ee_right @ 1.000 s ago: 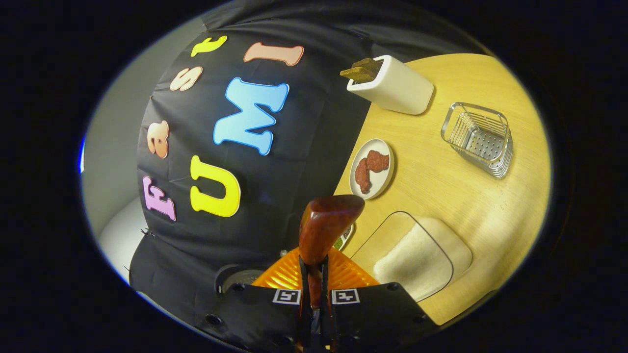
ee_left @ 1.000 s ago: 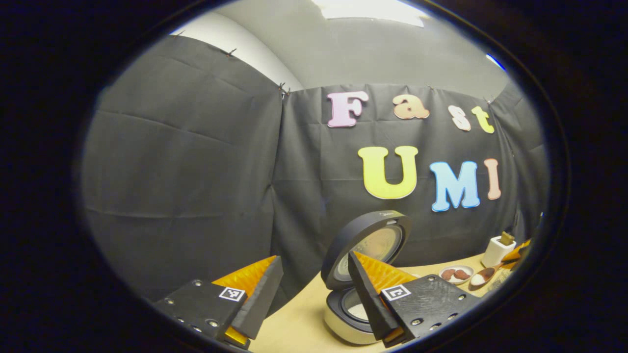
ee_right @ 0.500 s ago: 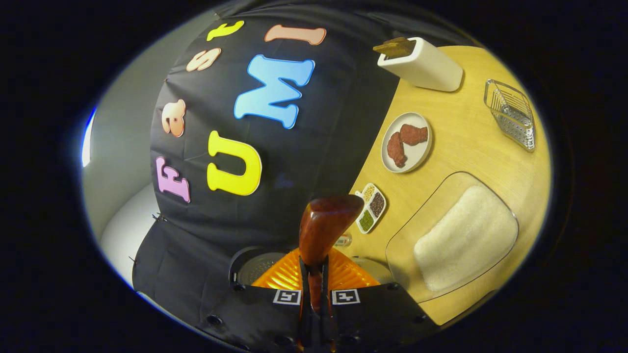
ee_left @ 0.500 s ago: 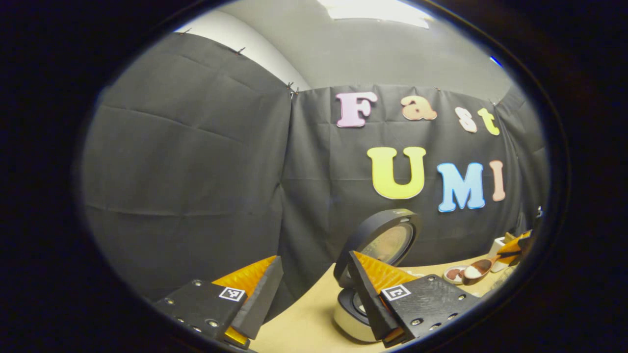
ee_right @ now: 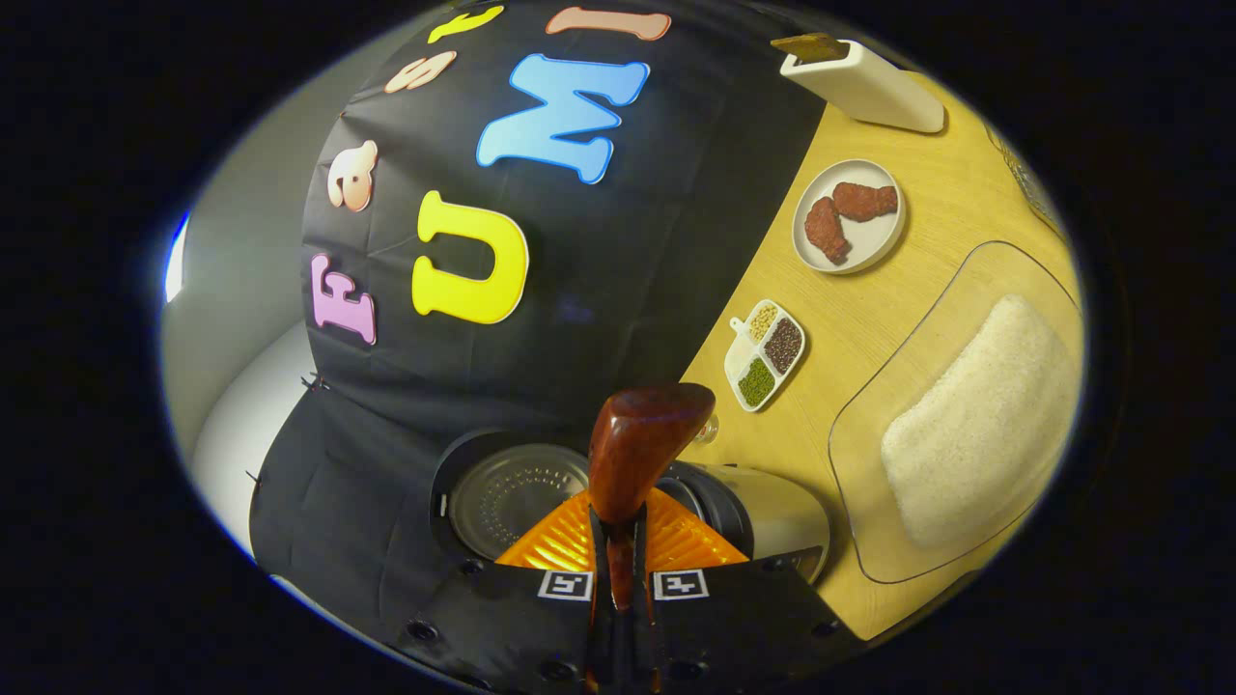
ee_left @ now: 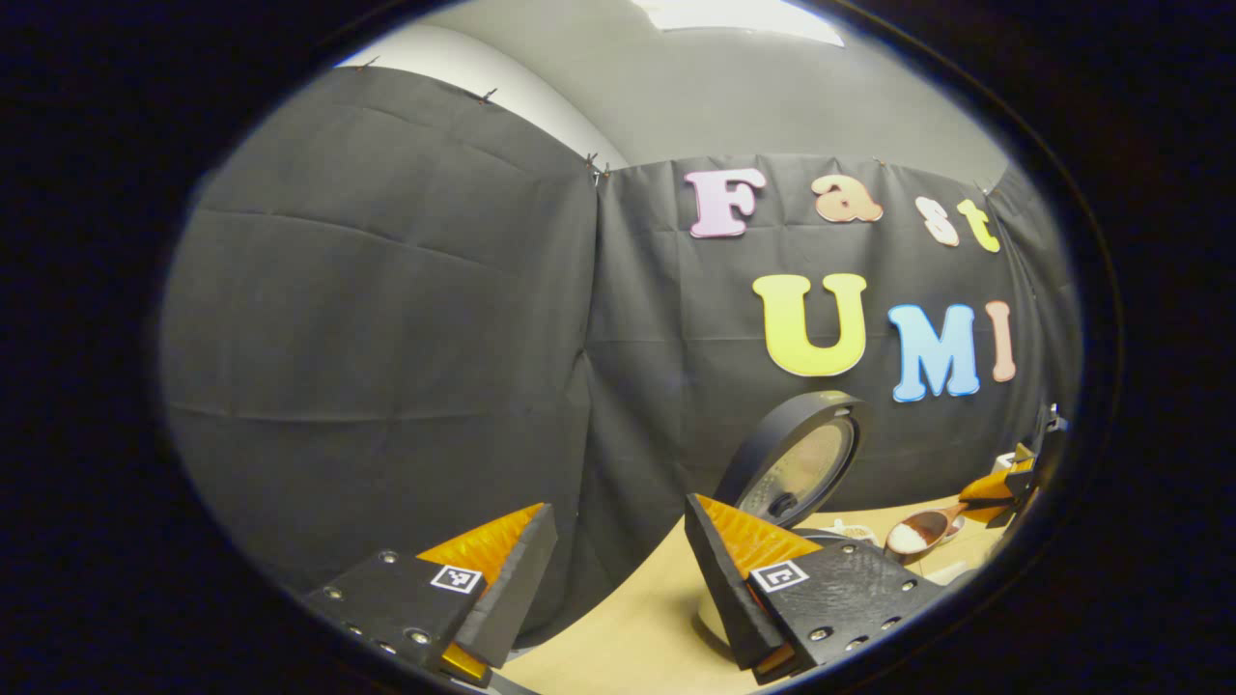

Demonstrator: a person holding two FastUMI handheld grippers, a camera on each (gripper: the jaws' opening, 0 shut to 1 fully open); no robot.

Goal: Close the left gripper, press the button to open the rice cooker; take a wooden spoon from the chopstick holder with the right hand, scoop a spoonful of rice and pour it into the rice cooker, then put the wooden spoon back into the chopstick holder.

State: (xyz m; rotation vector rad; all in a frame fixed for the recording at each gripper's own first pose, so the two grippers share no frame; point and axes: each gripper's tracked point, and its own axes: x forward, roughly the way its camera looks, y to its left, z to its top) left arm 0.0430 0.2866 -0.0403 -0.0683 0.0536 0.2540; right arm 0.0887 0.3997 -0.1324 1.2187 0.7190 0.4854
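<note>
A: Left gripper (ee_left: 618,569) state?

B: Fingers spread wide apart, gripping nothing, sitting at the bottom of the left gripper view.

A: Right gripper (ee_right: 618,541)?

B: Clamping the handle of the reddish-brown wooden spoon (ee_right: 632,454), both fingers pressing on it, bottom centre of the right gripper view. In the left gripper view that gripper is showing at the far right edge, with white rice lying in the spoon's bowl.

A: Cooker?

B: The round white rice cooker with dark lid (ee_right: 772,516) is standing open, lid (ee_left: 801,454) upright, lower centre of the right gripper view, just behind the spoon.

A: Rest?

B: The clear plastic tray of white rice (ee_right: 975,425) is lying at the right, the white rectangular chopstick holder (ee_right: 864,87) at the upper right, all on the light wooden table (ee_right: 927,212).
</note>
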